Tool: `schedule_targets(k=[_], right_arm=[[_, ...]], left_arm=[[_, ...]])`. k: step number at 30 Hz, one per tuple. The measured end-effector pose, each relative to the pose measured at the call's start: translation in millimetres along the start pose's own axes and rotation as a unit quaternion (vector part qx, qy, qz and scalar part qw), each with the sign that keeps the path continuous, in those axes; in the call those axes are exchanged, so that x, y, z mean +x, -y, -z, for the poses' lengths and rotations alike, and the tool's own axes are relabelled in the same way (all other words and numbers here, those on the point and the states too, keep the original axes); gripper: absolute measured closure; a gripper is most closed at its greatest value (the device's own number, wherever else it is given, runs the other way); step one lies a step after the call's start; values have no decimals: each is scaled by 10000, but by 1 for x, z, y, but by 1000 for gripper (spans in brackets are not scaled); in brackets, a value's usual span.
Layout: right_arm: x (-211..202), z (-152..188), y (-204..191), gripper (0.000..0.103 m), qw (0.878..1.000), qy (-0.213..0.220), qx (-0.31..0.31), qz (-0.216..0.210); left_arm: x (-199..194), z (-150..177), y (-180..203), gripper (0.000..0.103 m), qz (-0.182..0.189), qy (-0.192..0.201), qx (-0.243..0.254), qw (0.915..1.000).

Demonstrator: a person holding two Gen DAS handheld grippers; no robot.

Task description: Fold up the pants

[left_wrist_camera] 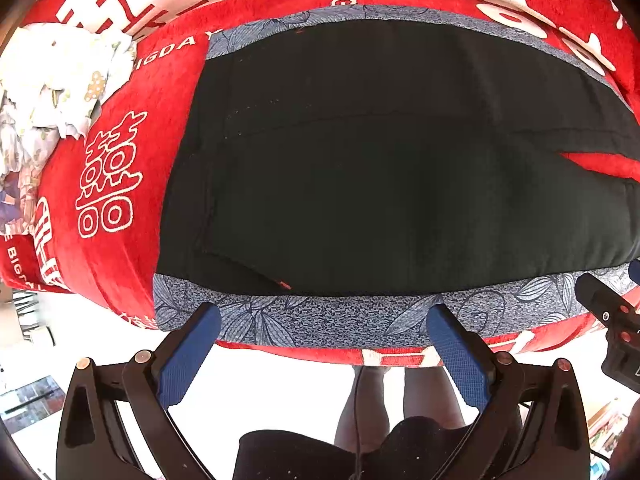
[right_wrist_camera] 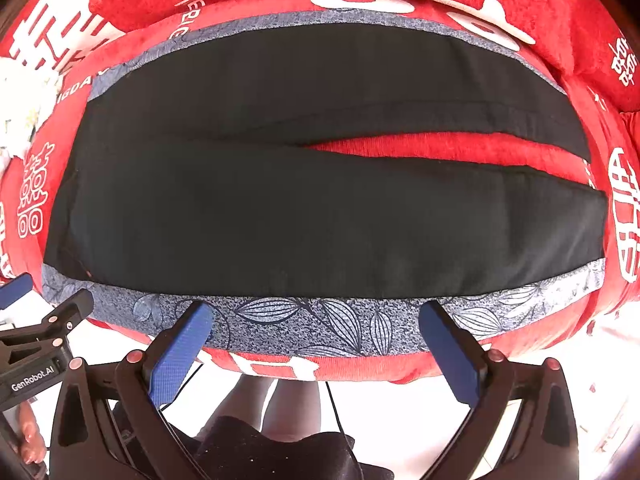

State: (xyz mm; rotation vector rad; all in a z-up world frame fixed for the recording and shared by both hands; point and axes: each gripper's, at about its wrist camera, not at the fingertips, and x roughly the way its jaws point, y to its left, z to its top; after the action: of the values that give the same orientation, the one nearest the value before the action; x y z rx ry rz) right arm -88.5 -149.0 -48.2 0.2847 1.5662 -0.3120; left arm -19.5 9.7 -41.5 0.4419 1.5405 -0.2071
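Black pants lie flat and spread out on a blue-grey leaf-print cloth over a red cushion. In the right wrist view the pants show both legs running right, split by a red gap. The waist end sits at the left in the left wrist view. My left gripper is open, hovering at the near edge of the cloth with nothing between its blue pads. My right gripper is open too, just short of the pants' near edge.
The red cover with white characters wraps the cushion. A crumpled floral fabric lies at far left. A person's legs stand below the cushion edge. Each gripper shows in the other's view, the left gripper at the left edge.
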Motion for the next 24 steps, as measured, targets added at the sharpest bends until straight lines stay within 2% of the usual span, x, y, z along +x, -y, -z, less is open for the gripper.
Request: schedule_targets(k=[24], right_arm=[[9, 6, -5, 0, 10000, -67, 0, -54]], left_arm=[[8, 6, -4, 0, -50, -47, 84, 9999]])
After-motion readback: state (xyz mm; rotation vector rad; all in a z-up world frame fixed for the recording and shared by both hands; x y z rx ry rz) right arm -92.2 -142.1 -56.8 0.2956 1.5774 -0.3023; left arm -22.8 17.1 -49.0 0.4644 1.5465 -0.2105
